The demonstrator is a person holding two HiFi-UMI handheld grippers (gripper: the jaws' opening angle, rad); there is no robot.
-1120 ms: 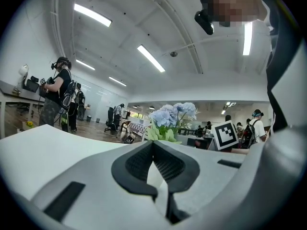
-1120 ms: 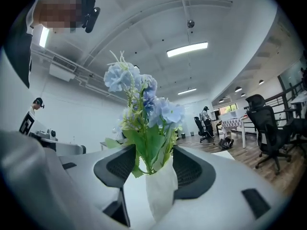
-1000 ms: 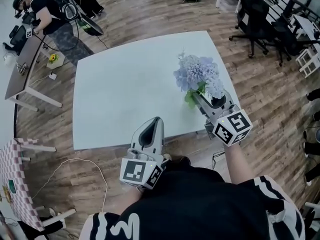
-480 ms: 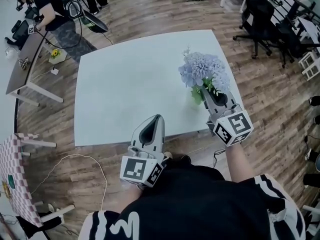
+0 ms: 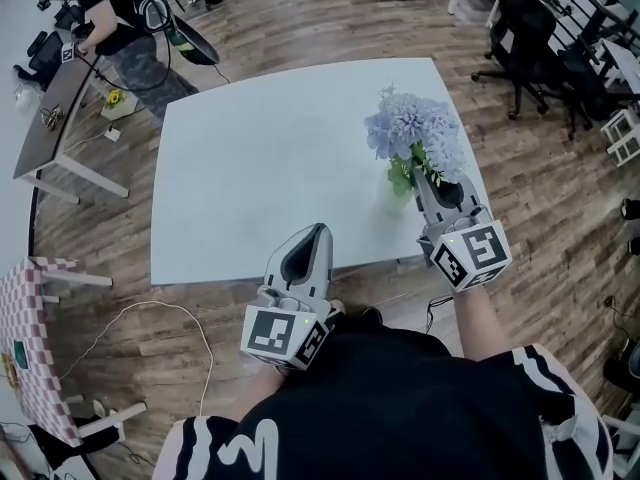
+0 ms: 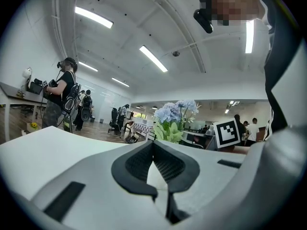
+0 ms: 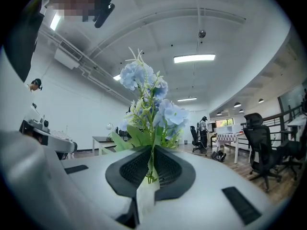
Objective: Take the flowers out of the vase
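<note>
One bunch of pale blue flowers (image 5: 412, 133) with green leaves stands upright over the right side of the desk (image 5: 250, 168), close to its front-right corner. Stems drop straight down from the heads. I can't make out the vase under them in any view.

Right hand-held gripper (image 7: 152, 150) points level at the bunch from the near side. Its jaws have just been closing, and they are now pinched on the green stems just below the leaves. The stems run up between the ribbed pads (image 7: 169, 166) and the blooms fan out above them. Its marker cube (image 5: 470, 256) sits off the desk's front edge.

Left hand-held gripper (image 5: 316, 232) is level at the front edge, well left of the flowers. Its jaw tips are together with nothing between them. Its view shows the bunch off to the right, with the right cube beside it.

Desk top is plain white. Beyond the far-left corner a person (image 5: 110, 13) stands by a second desk (image 5: 50, 118). Office chairs (image 5: 525, 28) are at top right, and a cable (image 5: 160, 313) lies on the wood floor at left.
</note>
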